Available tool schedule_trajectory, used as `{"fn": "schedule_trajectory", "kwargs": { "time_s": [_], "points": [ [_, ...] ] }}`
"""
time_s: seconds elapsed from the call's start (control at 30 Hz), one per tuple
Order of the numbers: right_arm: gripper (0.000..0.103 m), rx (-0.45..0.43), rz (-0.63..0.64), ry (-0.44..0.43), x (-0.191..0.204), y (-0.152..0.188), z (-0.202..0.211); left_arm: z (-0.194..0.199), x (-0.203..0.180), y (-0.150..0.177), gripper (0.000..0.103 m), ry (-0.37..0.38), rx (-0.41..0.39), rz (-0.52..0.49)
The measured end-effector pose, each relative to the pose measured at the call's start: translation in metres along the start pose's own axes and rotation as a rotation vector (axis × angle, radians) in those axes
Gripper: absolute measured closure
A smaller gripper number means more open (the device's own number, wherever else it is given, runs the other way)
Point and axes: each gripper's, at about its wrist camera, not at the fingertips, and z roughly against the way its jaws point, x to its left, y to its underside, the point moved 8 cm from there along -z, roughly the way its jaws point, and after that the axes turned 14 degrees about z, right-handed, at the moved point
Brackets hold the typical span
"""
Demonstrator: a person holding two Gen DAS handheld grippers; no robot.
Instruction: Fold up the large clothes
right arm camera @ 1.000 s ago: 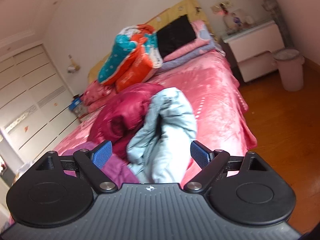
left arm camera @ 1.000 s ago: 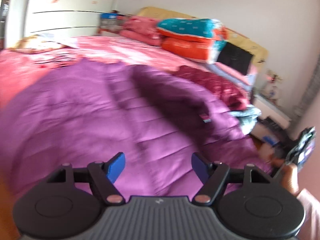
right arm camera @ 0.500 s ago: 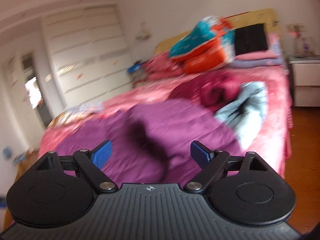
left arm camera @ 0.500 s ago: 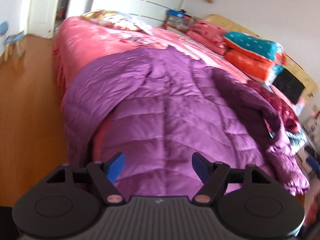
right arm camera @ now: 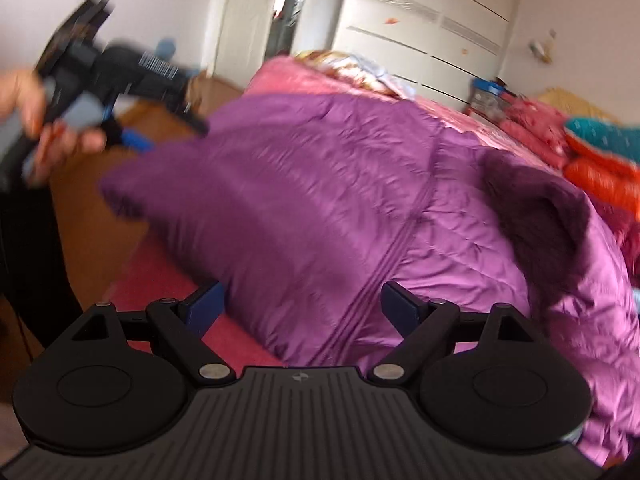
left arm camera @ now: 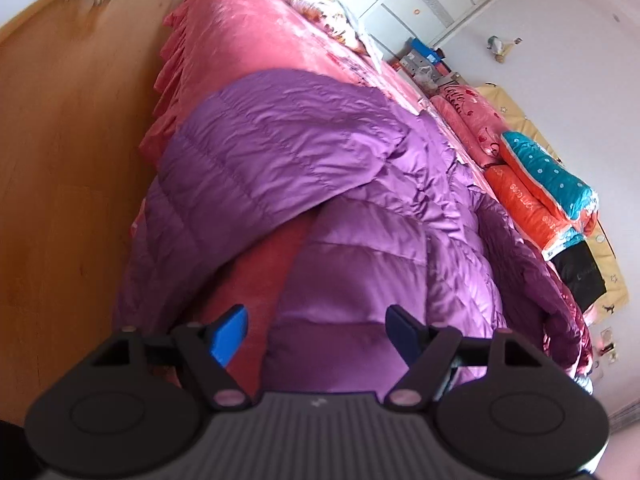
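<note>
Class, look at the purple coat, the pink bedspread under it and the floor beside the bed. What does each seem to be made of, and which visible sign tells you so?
Purple coat: probably thin synthetic shell over padding; it has a slight sheen, fine wrinkles and stitched puffy bands.
Pink bedspread: seemingly soft, plush fabric; it looks matte with pale patches and a gathered edge.
Floor: apparently wood or wood-look board, orange-brown and smooth; the grain is too blurred to tell.

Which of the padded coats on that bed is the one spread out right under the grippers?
The purple quilted coat, with its dark fur-trimmed hood. The dark red coat lies bunched farther off, toward the pillows.
</note>
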Motion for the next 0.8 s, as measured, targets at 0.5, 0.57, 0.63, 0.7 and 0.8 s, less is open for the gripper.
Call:
{"fn": "schedule_trajectory", "kwargs": {
  "time_s": [0.5,0.57,0.63,0.7,0.8],
  "points": [
    [0.014,0.032,0.157,0.144,0.024,-0.013,-0.053,-0.036,0.0,0.012,0.024,0.133,0.209,0.017],
    [0.028,0.038,0.158,0.145,0.022,-0.016,-0.056,-0.034,-0.005,0.016,0.032,0.153,0.223,0.005],
    [0.046,0.05,0.126,0.138,0.019,-0.019,-0.061,-0.031,-0.012,0.019,0.055,0.175,0.232,-0.018],
    [0.059,0.057,0.082,0.129,0.012,-0.022,-0.057,-0.029,-0.018,0.021,0.067,0.21,0.249,-0.02],
    [0.071,0.05,-0.007,0.108,0.001,-0.025,-0.046,-0.022,-0.029,0.025,0.077,0.248,0.254,-0.058]
  ]
}}
